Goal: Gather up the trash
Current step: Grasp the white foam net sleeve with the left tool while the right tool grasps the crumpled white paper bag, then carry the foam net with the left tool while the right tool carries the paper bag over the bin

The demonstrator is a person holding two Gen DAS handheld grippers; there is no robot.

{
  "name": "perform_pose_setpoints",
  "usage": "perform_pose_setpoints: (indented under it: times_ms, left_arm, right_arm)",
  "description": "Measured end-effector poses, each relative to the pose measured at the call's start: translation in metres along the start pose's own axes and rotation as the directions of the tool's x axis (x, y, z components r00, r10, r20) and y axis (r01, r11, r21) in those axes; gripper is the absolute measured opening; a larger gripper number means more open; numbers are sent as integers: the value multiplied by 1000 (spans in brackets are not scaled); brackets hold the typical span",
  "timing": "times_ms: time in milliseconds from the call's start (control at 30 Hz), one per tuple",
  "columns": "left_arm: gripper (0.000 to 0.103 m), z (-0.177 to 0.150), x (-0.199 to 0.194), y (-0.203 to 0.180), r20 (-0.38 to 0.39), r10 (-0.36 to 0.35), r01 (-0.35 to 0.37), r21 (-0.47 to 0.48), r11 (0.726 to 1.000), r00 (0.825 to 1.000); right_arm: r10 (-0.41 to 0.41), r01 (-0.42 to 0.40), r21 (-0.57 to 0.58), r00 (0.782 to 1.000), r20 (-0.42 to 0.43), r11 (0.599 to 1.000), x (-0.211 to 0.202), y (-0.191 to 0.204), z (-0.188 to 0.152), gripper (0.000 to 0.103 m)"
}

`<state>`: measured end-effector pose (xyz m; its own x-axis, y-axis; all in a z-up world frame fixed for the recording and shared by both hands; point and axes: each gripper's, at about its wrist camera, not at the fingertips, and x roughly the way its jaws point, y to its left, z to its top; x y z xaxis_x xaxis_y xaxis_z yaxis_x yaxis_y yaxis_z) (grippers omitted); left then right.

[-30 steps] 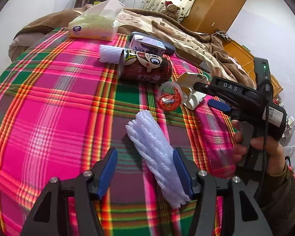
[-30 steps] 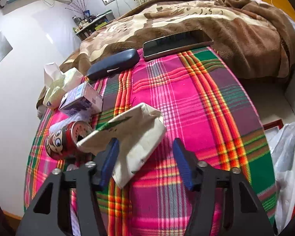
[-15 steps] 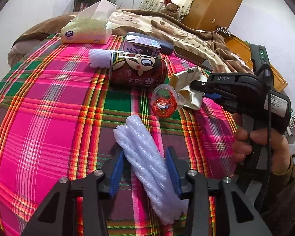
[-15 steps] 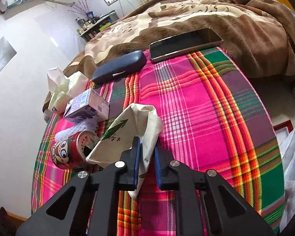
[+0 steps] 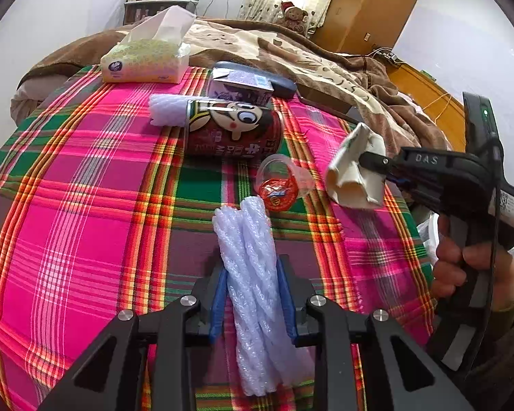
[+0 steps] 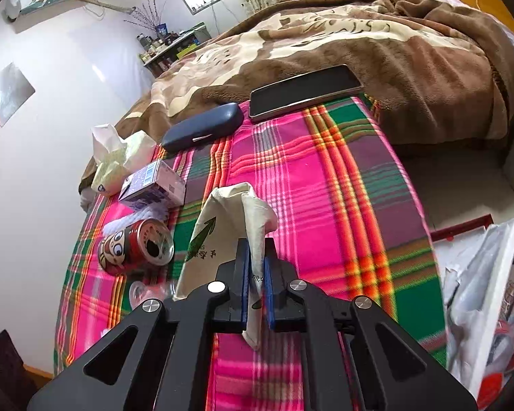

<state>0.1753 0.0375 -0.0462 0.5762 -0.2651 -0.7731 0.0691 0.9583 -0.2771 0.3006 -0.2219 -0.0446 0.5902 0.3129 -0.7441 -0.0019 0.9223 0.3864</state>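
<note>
A white foam net sleeve [image 5: 246, 239] lies on the plaid cloth [image 5: 85, 205] between the blue pads of my left gripper [image 5: 253, 274]. Its jaws are closing and the pads press the sleeve's sides. My right gripper [image 6: 256, 250] is shut on a crumpled cream paper bag [image 6: 222, 219] with a green arrow, held just off the cloth. In the left wrist view that paper bag [image 5: 349, 171] hangs from the right gripper [image 5: 370, 161] at the right. A red cartoon can [image 5: 233, 130] lies on its side beyond a clear cup [image 5: 277, 185] holding a red wrapper.
A second foam net [image 5: 166, 114], a purple carton [image 5: 240, 84] and a tissue pack [image 5: 147, 58] sit at the far side. A dark glasses case [image 6: 202, 130] and a phone [image 6: 305, 92] lie by the brown blanket. A white bin bag [image 6: 479, 291] with rubbish stands right of the cloth.
The left jaws have closed in from wide apart onto the foam sleeve. The right jaws have shut on the paper bag and raised it a little off the cloth.
</note>
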Motion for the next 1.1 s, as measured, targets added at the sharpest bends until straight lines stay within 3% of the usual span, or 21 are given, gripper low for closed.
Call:
perform_pose_setpoints:
  times_ms: [500, 1100]
  left_arm:
    - [27, -3, -22, -30, 38, -11, 9, 66, 998, 999]
    - [27, -4, -39, -131, 77, -113, 90, 254, 963, 991]
  right_arm:
    - [34, -35, 24, 999, 29, 999, -42, -16, -20, 7]
    - [-49, 36, 89, 987, 154, 995, -120, -78, -35, 7]
